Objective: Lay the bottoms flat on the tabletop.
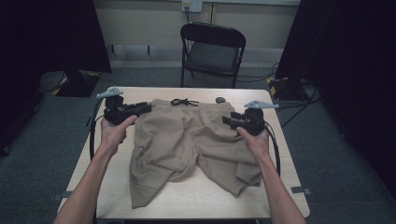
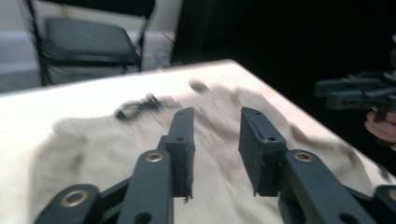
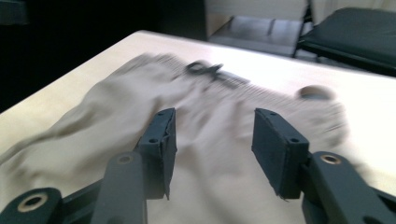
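I have both forearms stretched in from the near edge of the table (image 1: pixel 196 198), 1 on each side of the shorts (image 1: pixel 187 140). My left hand (image 1: pixel 114 130) wraps the left gripper (image 1: pixel 144 108) from below, wrist bent up, with the gripper lying roughly level and pointing inward over the left end of the waistband. My right hand (image 1: pixel 252 136) holds the right gripper (image 1: pixel 226 120) the same way, aimed inward at the right hip.

In the left gripper view the left gripper's (image 2: pixel 215 135) 2 jaws stand apart with only blurred tan cloth showing beyond the gap, nothing pinched. The right gripper (image 3: pixel 215 140) reads the same in its own view: jaws parted, cloth beyond, no grip.

The shorts lie spread flat at the table's middle, waistband toward the far edge, drawstring (image 1: pixel 183 101) knotted at its centre, 2 legs rumpled toward me. A small dark disc (image 1: pixel 220 99) sits just beyond the waistband. A folding chair (image 1: pixel 212 51) stands behind the table.
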Available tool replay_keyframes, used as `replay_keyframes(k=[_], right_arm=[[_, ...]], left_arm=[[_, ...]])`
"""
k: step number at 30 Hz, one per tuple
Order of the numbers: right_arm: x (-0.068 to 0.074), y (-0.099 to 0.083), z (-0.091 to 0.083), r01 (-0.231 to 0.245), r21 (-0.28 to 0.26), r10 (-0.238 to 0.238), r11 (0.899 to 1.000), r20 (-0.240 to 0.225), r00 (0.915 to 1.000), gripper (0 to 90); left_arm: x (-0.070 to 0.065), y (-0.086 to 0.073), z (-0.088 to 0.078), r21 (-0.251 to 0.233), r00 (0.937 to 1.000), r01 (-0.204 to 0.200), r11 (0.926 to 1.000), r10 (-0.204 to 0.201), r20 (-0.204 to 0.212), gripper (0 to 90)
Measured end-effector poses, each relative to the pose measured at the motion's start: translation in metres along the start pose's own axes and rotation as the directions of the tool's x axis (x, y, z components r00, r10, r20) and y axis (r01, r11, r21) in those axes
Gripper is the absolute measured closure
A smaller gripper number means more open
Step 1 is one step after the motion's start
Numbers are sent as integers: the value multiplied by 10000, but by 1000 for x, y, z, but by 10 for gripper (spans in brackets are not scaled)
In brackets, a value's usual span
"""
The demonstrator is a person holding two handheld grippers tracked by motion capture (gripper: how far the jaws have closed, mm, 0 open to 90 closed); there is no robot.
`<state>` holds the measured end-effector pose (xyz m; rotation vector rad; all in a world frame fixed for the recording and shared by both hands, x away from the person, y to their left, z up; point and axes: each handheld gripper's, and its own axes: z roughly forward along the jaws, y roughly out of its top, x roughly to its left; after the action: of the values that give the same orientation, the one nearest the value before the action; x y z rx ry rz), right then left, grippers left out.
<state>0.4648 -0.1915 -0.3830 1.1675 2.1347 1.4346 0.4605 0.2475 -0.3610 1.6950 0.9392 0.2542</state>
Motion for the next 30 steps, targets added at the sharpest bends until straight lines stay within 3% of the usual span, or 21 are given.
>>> replay_keyframes(k=[4, 6, 9, 12, 13, 14, 15, 16, 17, 19, 21, 22, 23, 24, 25, 28, 30], right_arm=[[32, -21, 7, 388, 263, -366, 9989, -777, 9963, 612], [48, -30, 9, 441, 175, -417, 9989, -1213, 9917, 764], [71, -43, 17, 779, 507, -680, 9957, -1740, 9824, 846], [94, -60, 26, 871, 736, -659, 9935, -2530, 9652, 872], [102, -66, 30, 1109, 951, -820, 9893, -2671, 9602, 870], [110, -71, 34, 1420, 1139, -1053, 9833, -2806, 9540, 862], [116, -76, 37, 1514, 1220, -1084, 9809, -3029, 9468, 858], [122, -80, 40, 1446, 1248, -974, 9816, -3242, 9410, 848], [127, -84, 43, 1513, 1274, -1003, 9802, -3388, 9355, 833], [137, -92, 51, 1678, 1545, -1041, 9736, -3534, 9297, 760], [143, -100, 58, 1805, 1714, -1060, 9685, -3720, 9221, 710], [146, -103, 62, 1867, 1797, -1076, 9658, -3776, 9197, 679], [149, -107, 65, 2000, 1977, -1152, 9596, -3727, 9208, 646], [151, -110, 68, 2169, 2082, -1315, 9537, -3598, 9237, 632], [151, -111, 69, 2136, 2085, -1261, 9544, -3670, 9216, 616], [154, -114, 74, 2341, 2176, -1447, 9475, -3611, 9212, 570], [156, -117, 77, 2495, 2242, -1591, 9421, -3564, 9207, 545]], left_arm=[[-20, -27, -6, 253, 9956, -355, 9991, 331, 872, 835], [-30, -47, -7, 702, 9934, -587, 9958, 513, 1025, 865], [-40, -78, -9, 1242, 9922, -396, 9915, 243, 1222, 866], [-49, -103, -12, 1550, 9924, -55, 9879, -137, 1226, 821], [-54, -111, -12, 1739, 9898, -16, 9848, -232, 1406, 792], [-59, -119, -12, 1945, 9918, -161, 9808, -90, 1273, 754], [-64, -126, -11, 2149, 9914, -178, 9765, -107, 1307, 710], [-68, -133, -10, 2318, 9868, -103, 9727, -276, 1598, 696], [-72, -139, -11, 2464, 9867, -223, 9689, -184, 1617, 676], [-78, -150, -10, 2861, 9909, -500, 9569, 116, 1341, 589], [-79, -159, -7, 3078, 9914, -413, 9506, 8, 1306, 528], [-79, -164, -5, 3098, 9945, -486, 9496, 171, 1036, 510], [-79, -167, -2, 3375, 9959, -591, 9395, 325, 839, 474], [-78, -168, 0, 3486, 9963, -657, 9350, 418, 757, 445], [-79, -168, 1, 3552, 9958, -894, 9305, 763, 506, 433], [-78, -172, 4, 3460, 9969, -738, 9353, 594, 521, 402], [-78, -172, 3, 3508, 9957, -913, 9320, 802, 462, 402]])
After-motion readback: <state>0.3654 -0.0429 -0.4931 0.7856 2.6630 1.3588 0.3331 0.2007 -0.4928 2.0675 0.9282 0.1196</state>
